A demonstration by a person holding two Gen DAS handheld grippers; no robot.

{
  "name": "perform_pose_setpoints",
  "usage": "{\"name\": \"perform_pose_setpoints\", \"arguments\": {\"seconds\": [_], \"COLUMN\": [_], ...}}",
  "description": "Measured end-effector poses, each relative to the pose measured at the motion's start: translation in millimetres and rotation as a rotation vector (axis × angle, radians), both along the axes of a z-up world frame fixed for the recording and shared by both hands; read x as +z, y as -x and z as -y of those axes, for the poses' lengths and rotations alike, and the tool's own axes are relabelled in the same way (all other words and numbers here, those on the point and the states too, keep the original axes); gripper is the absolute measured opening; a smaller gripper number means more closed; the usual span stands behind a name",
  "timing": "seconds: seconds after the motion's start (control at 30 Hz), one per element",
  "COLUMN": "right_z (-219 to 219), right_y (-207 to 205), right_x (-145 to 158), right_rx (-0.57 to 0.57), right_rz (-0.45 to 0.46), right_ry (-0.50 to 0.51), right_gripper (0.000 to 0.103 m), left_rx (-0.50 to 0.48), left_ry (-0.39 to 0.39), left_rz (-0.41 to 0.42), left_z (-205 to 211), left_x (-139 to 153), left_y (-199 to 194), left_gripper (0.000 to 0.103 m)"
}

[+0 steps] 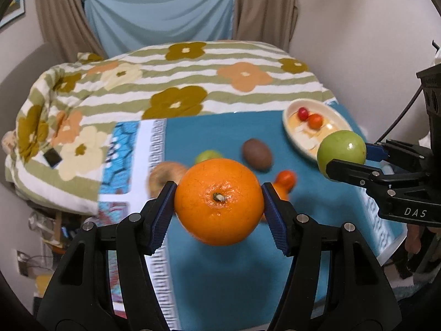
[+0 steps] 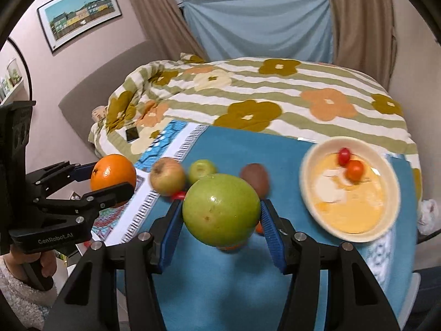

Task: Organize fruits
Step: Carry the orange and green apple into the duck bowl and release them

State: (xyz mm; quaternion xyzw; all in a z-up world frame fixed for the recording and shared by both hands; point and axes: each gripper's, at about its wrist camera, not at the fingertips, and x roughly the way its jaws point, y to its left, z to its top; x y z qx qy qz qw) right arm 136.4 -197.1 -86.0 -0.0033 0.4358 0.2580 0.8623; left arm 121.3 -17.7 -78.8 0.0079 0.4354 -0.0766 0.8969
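Observation:
My left gripper (image 1: 219,201) is shut on an orange (image 1: 219,200) and holds it above the blue cloth (image 1: 220,275); it also shows in the right wrist view (image 2: 113,178). My right gripper (image 2: 220,215) is shut on a green apple (image 2: 220,209), held near the cream bowl (image 2: 388,182). The bowl holds a red cherry tomato (image 2: 344,155) and an orange one (image 2: 355,169). On the cloth lie a brownish apple (image 2: 166,176), a small green fruit (image 2: 202,168), a kiwi (image 2: 255,178) and a small orange fruit (image 1: 285,179).
A flowered striped quilt (image 1: 179,82) covers the bed behind the cloth, with a dark phone (image 1: 52,157) on it. Curtains and a blue sheet (image 1: 162,11) hang at the back. The cloth's right edge (image 1: 386,237) drops off.

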Motion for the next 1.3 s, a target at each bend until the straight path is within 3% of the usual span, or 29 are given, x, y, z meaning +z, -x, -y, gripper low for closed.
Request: {"name": "perform_pose_setpoints", "arguments": {"seconds": [0.3,0.67,1.07,1.23,1.3], "right_z": [99,175,205,207,207], "right_y": [-32,-74,-103,-107,-107], "right_x": [-2,-31,-52,-55,-55], "right_rx": [-0.043,-0.055,-0.101,-0.104,-0.106], "right_rz": [-0.002,-0.035,-0.067,-0.076,-0.079], "right_ry": [0.022,0.024,0.014,0.007,0.007], "right_gripper": [0.052,0.052,0.052,0.052,0.052], "left_rx": [-0.033,-0.072,-0.156,-0.189,-0.194], "left_ry": [0.032,0.067,0.004,0.006,0.003], "left_rz": [-0.006,-0.058,-0.161,-0.174,-0.176], "left_z": [97,194,242,248,247], "left_x": [-7,-50,-99,-105,-103], "left_y": [-38,-93,-127,-128,-128], "left_gripper": [0.066,0.066,0.066,0.067,0.072]}}
